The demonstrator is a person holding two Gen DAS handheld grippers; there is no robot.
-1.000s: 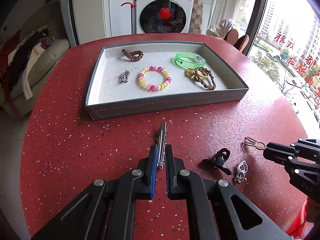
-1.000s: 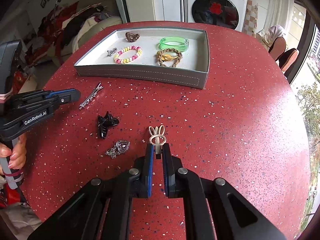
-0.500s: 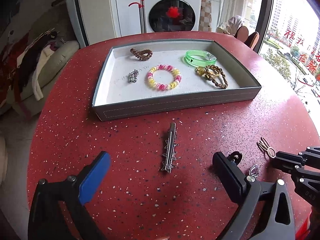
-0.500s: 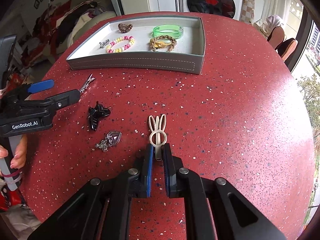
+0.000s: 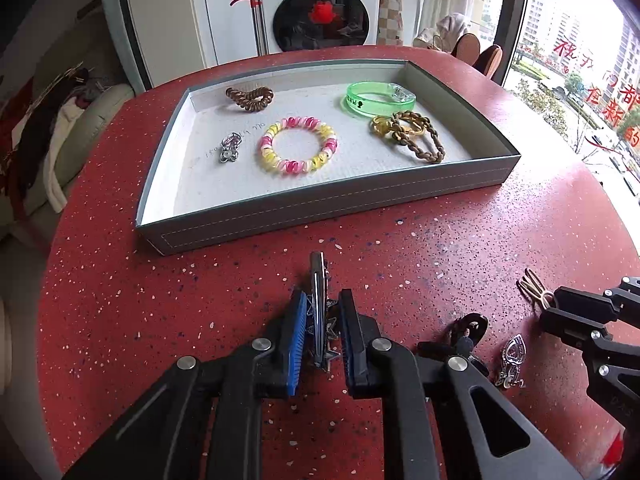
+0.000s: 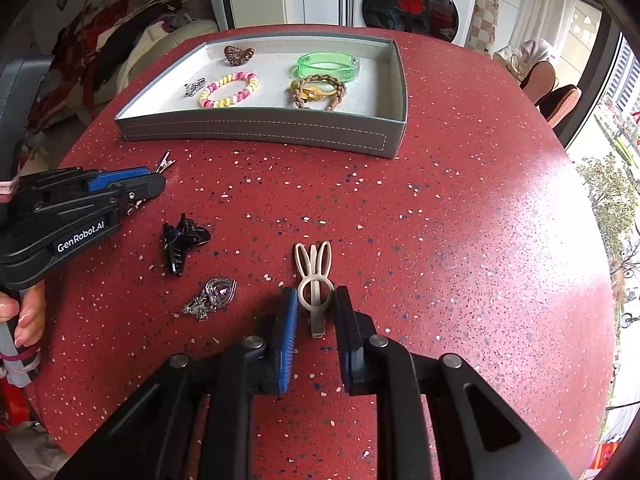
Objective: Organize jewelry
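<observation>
A grey tray [image 5: 320, 204] [image 6: 260, 128] holds a brown coil tie [image 5: 250, 98], a pink-yellow bracelet [image 5: 298, 145], a green bangle [image 5: 378, 99], a braided bracelet [image 5: 412, 136] and a small silver charm [image 5: 229, 148]. My left gripper [image 5: 322, 312] [image 6: 154, 184] is narrowly parted around a silver star hair clip [image 5: 318, 308] lying on the red table, pads beside it. My right gripper [image 6: 316, 308] [image 5: 556, 308] is slightly open around the stem of a beige bunny-ear clip [image 6: 314, 276], which lies on the table.
A black claw clip [image 6: 180, 240] [image 5: 466, 330] and a silver heart pendant [image 6: 214, 296] [image 5: 512, 354] lie on the table between the grippers. A washing machine [image 5: 320, 8] and a sofa [image 5: 60, 136] stand beyond the round table's edge.
My left gripper opened wide half a second ago and has narrowed again around the star clip. My right gripper's jaws have parted a little from the bunny clip.
</observation>
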